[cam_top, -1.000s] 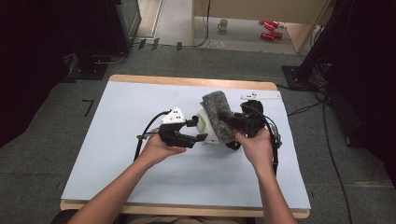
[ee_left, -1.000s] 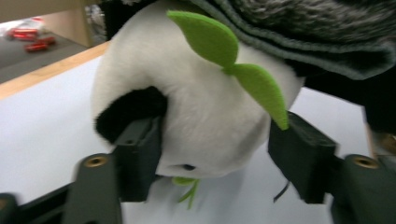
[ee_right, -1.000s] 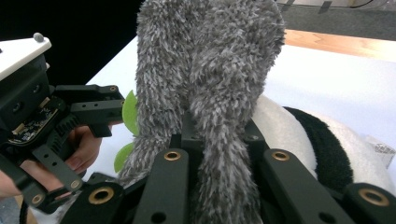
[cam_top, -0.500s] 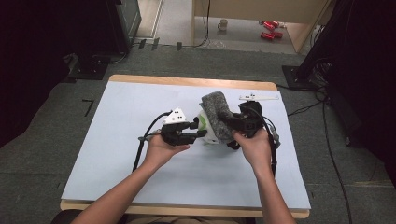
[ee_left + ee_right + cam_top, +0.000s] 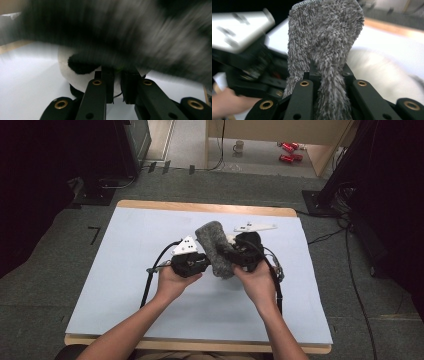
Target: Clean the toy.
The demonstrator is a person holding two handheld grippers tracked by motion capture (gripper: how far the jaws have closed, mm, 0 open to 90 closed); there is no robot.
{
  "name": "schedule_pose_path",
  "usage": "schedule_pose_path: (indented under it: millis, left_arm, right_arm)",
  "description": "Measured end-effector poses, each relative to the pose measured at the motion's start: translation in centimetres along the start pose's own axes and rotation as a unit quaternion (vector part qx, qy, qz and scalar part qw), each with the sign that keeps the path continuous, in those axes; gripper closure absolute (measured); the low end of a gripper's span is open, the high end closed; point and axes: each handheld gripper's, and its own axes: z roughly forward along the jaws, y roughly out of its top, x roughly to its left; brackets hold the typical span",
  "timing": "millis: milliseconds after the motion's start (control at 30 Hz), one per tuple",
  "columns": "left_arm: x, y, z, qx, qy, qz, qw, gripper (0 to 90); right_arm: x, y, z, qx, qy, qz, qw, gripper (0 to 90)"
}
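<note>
Grey shaggy cloth [image 5: 216,249] stood draped over a black-and-white plush panda toy [image 5: 82,67] at the middle of the pale blue table mat [image 5: 115,285]. The right gripper [image 5: 328,75] had its jaws pinched on a fold of that cloth. The left gripper [image 5: 116,82] pressed in from the opposite side, jaws narrow against the toy; whether it gripped could not be told. Both forearms converged from the near edge. Bare mat lay all around.

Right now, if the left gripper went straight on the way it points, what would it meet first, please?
Most likely the panda plush toy, which sits just beyond the left gripper under the grey fuzzy cloth; depth is unclear, so it may already be touching.
</note>
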Motion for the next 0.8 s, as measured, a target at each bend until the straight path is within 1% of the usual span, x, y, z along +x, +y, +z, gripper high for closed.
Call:
schedule_pose_path:
  millis: [33, 67, 100, 233, 333, 433, 533, 567, 633, 667, 733, 800]
  left_arm:
    - [0.2, -0.2, -0.1, 0.0, 0.0, 0.003, 1.0, 85.0]
    - [0.3, -0.2, -0.2, 0.0, -0.001, 0.001, 1.0, 85.4]
    - [0.3, -0.2, -0.3, -0.001, 0.0, 0.005, 1.0, 85.7]
    - [0.4, -0.1, -0.3, 0.0, -0.002, 0.003, 1.0, 85.9]
    - [0.6, -0.1, -0.3, 0.001, -0.003, -0.002, 1.0, 85.9]
    - [0.9, -0.3, -0.5, 0.002, -0.003, -0.007, 1.0, 85.9]
    - [1.2, -0.4, -0.8, 0.0, -0.003, -0.012, 0.9999, 85.8]
    - [1.3, -0.4, -0.9, 0.0, -0.002, -0.012, 0.9999, 85.8]
    - [1.4, -0.4, -1.0, -0.002, -0.003, -0.014, 0.9999, 85.8]
    - [1.4, -0.4, -1.0, -0.003, -0.003, -0.016, 0.9999, 85.8]
    - [1.4, -0.4, -1.0, -0.004, -0.004, -0.016, 0.9998, 85.8]
    - [1.3, -0.4, -0.9, -0.006, -0.004, -0.017, 0.9998, 85.7]
  right_arm:
    - [-0.3, -0.2, 0.2, -0.001, 0.005, 0.003, 1.0, 78.5]
    - [-0.7, -0.2, 0.2, 0.001, 0.012, 0.01, 0.9999, 78.5]
    - [-1.0, -0.1, 0.0, 0.002, 0.011, 0.01, 0.9999, 78.5]
    - [-1.9, 0.2, -1.4, -0.009, -0.014, 0.008, 0.9998, 78.5]
    - [-2.9, 0.2, -2.4, -0.02, -0.025, 0.02, 0.9993, 78.5]
    - [-4.3, 0.1, -3.3, -0.029, -0.039, 0.037, 0.9981, 78.5]
    - [-5.3, -0.1, -3.7, -0.026, -0.06, 0.046, 0.9968, 78.7]
    - [-5.5, -0.2, -3.8, -0.027, -0.062, 0.049, 0.9965, 78.7]
    - [-5.8, -0.1, -4.2, -0.034, -0.055, 0.055, 0.9964, 78.7]
    - [-5.7, 0.0, -4.5, -0.039, -0.047, 0.059, 0.9964, 78.8]
    - [-4.9, 0.4, -5.0, -0.053, -0.027, 0.059, 0.9965, 78.8]
    - [-3.7, 0.8, -5.2, -0.064, -0.007, 0.047, 0.9968, 78.8]
